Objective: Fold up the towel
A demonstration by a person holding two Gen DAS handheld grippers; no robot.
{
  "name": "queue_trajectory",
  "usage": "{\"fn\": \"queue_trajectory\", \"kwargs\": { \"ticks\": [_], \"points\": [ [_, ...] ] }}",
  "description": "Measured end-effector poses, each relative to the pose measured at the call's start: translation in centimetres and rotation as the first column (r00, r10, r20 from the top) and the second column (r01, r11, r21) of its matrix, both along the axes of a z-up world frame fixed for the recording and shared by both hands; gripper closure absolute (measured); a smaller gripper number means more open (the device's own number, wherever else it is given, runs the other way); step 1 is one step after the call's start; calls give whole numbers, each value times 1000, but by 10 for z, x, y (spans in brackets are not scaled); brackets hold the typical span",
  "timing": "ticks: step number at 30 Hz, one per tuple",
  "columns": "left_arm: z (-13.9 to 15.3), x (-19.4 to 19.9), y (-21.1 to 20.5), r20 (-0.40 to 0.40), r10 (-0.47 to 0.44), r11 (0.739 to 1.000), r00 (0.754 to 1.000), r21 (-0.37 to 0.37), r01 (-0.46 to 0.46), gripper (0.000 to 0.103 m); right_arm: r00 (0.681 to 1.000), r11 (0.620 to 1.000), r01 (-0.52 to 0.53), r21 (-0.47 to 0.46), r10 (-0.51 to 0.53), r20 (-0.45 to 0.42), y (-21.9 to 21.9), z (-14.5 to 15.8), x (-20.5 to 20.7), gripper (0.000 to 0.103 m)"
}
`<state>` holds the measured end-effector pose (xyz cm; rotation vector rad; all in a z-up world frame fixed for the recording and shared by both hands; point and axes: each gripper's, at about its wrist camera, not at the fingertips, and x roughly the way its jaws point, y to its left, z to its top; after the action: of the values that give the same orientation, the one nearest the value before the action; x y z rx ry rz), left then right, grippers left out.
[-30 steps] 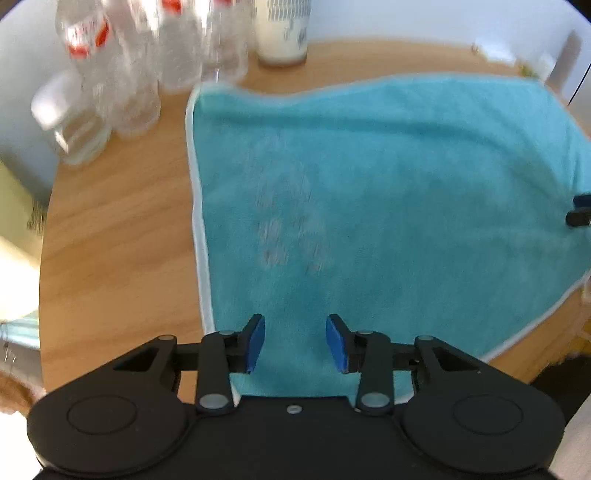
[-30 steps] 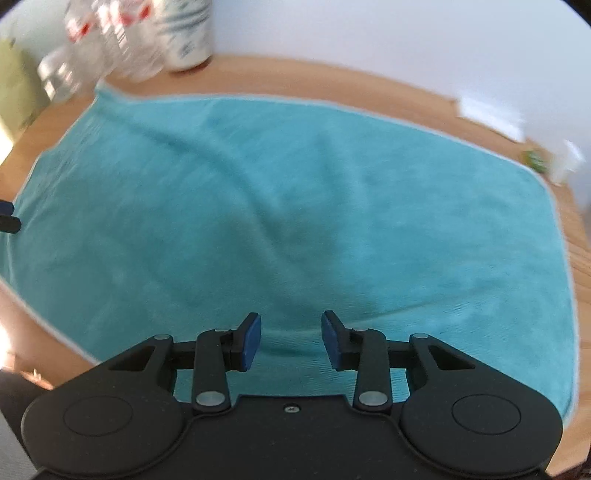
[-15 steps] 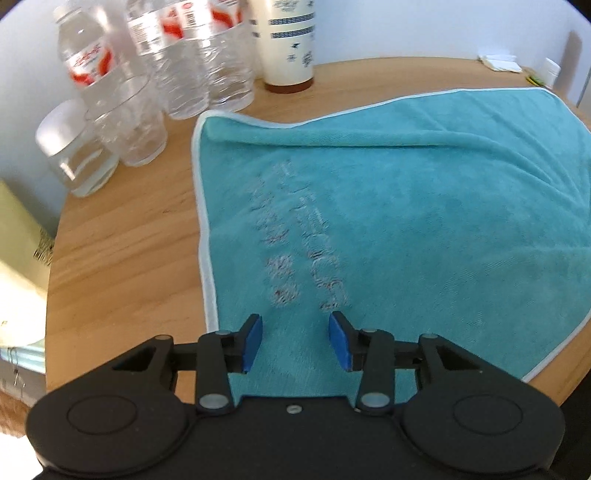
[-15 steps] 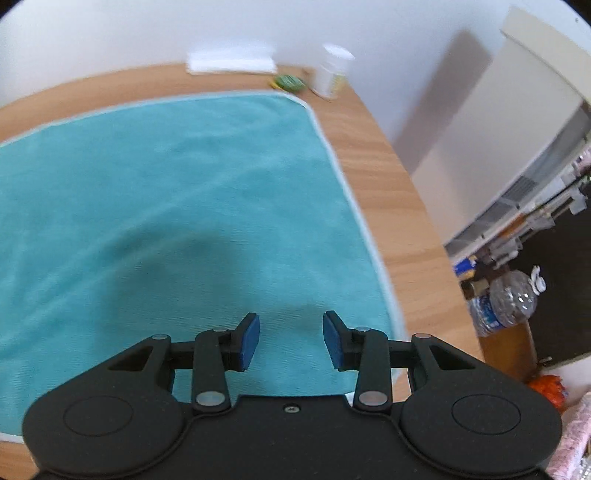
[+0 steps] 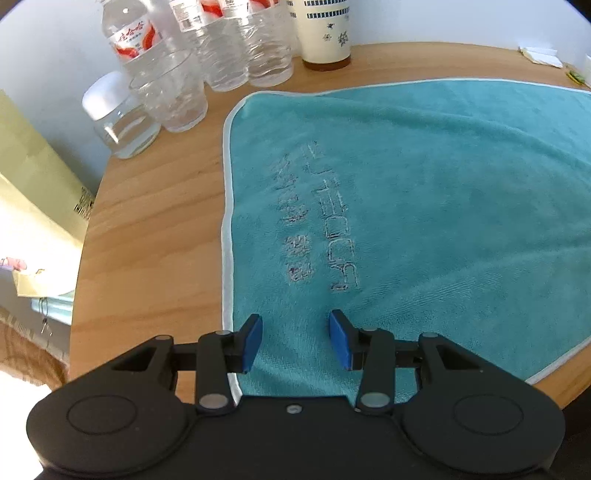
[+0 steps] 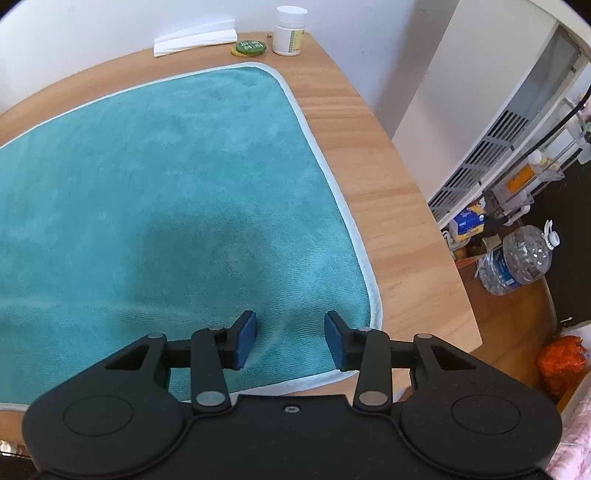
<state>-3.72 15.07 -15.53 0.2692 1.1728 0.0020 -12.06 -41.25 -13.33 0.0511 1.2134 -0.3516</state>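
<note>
Across the desk (image 5: 155,236) in front of you the teal towel (image 5: 424,206) lies spread flat in a single layer, its white-piped hem running close to the desk's near edge and its far hem short of the wall. Your left gripper (image 5: 294,341) hangs over the towel's near-left corner, its blue pads set wide apart with nothing between them; the left pad sits just inside the towel's left hem, and the stitched lettering (image 5: 321,221) runs away from the jaws toward the far side. Whether the pads touch the cloth you cannot tell from this view. Past the towel's far-left corner, at the desk's far-left corner, stand several clear water bottles (image 5: 229,40), a glass jar (image 5: 118,118) with a white lid and a tall paper cup (image 5: 325,29), all just off the cloth.

Your right gripper (image 6: 289,341) is poised over the towel (image 6: 155,177) at its near-right corner, jaws likewise wide and holding nothing; the rounded corner hem curves just to the right of and below the right pad. A strip of bare desk (image 6: 388,192) separates the right hem from the desk's right edge. At the far-right corner of the desk sit a white pill bottle (image 6: 289,31), a green round tin (image 6: 247,48) and folded white paper (image 6: 195,37), all clear of the towel.
</note>
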Motion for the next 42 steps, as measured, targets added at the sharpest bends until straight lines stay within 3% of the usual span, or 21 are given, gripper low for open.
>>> {"fn": "queue_trajectory", "kwargs": {
  "ticks": [7, 13, 18, 22, 28, 34, 36, 42],
  "points": [
    [2, -6, -1, -40, 20, 1000, 999, 21, -20, 62, 998, 998, -64, -12, 64, 11, -1, 13, 14, 56],
    [2, -11, 2, -44, 24, 999, 999, 23, -23, 61, 998, 998, -55, -8, 55, -7, -11, 1, 16, 55],
    [3, -11, 4, -51, 40, 999, 998, 9, -40, 62, 999, 1000, -3, 26, 4, -33, -24, 2, 12, 41],
    [6, -8, 7, -61, 73, 997, 995, 7, -73, 61, 999, 1000, -13, 16, 13, -44, -26, 5, 16, 42],
    [15, -18, 22, -50, 131, 991, 990, 2, -131, 61, 999, 1000, -23, -19, 24, 29, -28, 22, 4, 42],
    [16, -29, 34, -79, 200, 979, 977, -37, -203, 57, 998, 999, 16, 39, -19, 57, -47, 24, -14, 42],
    [10, -34, 34, -75, 229, 973, 970, 35, -227, 57, 998, 999, 20, 40, -22, 51, -50, 22, -18, 42],
    [9, -39, 37, -68, 238, 971, 969, 24, -237, 53, 1000, 999, 4, 54, -5, 29, -50, 14, -23, 42]
  ]
}}
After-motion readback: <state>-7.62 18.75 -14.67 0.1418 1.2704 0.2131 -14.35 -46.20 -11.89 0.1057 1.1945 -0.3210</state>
